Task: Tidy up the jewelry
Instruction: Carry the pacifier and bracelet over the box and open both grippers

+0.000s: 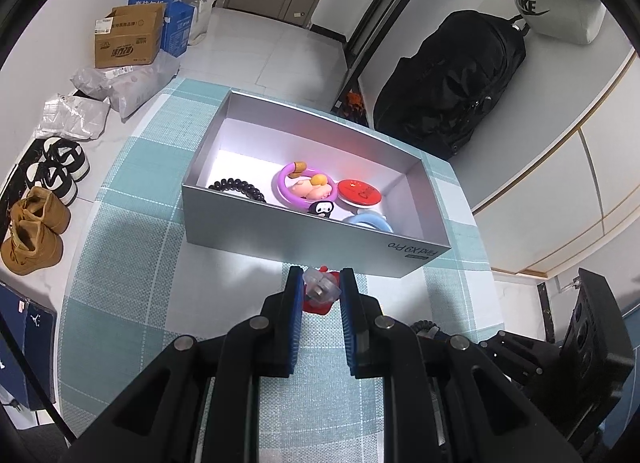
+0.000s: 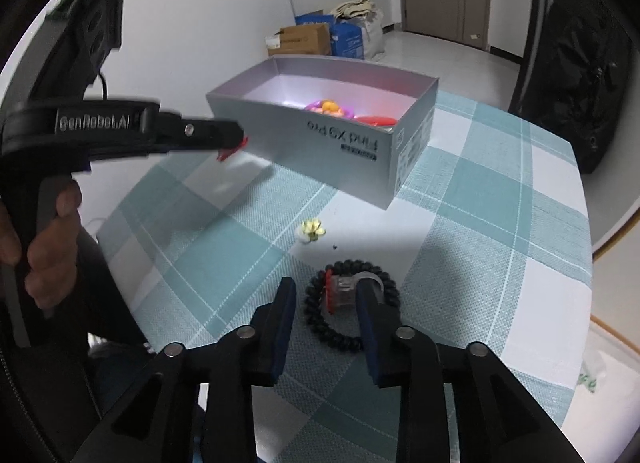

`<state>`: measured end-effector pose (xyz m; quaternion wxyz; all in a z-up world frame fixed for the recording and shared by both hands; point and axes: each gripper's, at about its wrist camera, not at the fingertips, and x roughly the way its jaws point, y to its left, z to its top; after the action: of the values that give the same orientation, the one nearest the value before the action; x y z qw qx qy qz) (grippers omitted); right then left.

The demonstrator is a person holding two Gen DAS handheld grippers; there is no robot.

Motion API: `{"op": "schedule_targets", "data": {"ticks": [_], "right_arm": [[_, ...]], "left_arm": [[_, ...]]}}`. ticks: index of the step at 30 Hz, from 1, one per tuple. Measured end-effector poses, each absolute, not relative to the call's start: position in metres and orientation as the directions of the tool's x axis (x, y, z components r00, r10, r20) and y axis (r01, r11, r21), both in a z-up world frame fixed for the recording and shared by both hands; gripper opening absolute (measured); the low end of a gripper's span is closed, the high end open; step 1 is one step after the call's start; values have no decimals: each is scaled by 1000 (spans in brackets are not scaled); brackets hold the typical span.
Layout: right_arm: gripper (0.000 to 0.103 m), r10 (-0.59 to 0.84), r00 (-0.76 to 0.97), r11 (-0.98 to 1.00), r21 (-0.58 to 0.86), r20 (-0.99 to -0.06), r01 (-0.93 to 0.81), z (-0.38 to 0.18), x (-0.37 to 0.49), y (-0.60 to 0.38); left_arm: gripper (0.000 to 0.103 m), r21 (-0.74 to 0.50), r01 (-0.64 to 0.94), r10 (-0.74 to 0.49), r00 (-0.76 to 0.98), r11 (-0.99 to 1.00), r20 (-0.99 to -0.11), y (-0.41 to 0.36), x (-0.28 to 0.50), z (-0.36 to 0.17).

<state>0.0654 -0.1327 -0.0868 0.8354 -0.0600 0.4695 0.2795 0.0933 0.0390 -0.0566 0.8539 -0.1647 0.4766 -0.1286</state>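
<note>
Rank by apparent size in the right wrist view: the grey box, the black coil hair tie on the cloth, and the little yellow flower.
1. Grey box, by far the largest.
2. Black coil hair tie, though it lies nearest the camera, which enlarges it.
3. Yellow flower, clearly the smallest.

Your box (image 1: 304,239) sits on the table (image 1: 132,263) beyond both grippers, with a coiled band (image 1: 238,187), a ring toy (image 1: 300,187) and a disc (image 1: 359,193) inside it. Nearer you, a flower piece (image 2: 312,229) lies between the box and another coiled band (image 2: 320,319), which rings a small clip (image 2: 344,289).
</note>
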Motion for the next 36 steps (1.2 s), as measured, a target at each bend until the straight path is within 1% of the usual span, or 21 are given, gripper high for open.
{"op": "schedule_targets", "data": {"ticks": [2,4,11,20,23,28,36], "right_arm": [[15,421,401,844,189,-814,-502,-86,69,-138],[14,449,396,843,233,-801,-485,-84,72,-144],[14,519,416,824,310,-746,-474,-69,74,-151],[14,621,466,776,409,-630,-481,-35,86,-154],[14,642,470,761,424,-606,-492,-26,93,-149],[14,664,477,742,428,-576,-516,-12,112,-139],[14,669,482,735,407,-565,-543,-9,148,-122]], "left_arm": [[13,-403,62,-376,513,913,-772,39,93,-56],[13,-407,64,-379,514,911,-769,39,93,-56],[13,-421,80,-396,529,904,-750,37,92,-50],[13,-434,149,-434,577,889,-692,34,91,-29],[13,-416,177,-433,602,892,-671,34,97,-21],[13,-442,187,-456,608,878,-650,37,117,-18],[13,-469,158,-465,587,869,-663,45,143,-24]]}}
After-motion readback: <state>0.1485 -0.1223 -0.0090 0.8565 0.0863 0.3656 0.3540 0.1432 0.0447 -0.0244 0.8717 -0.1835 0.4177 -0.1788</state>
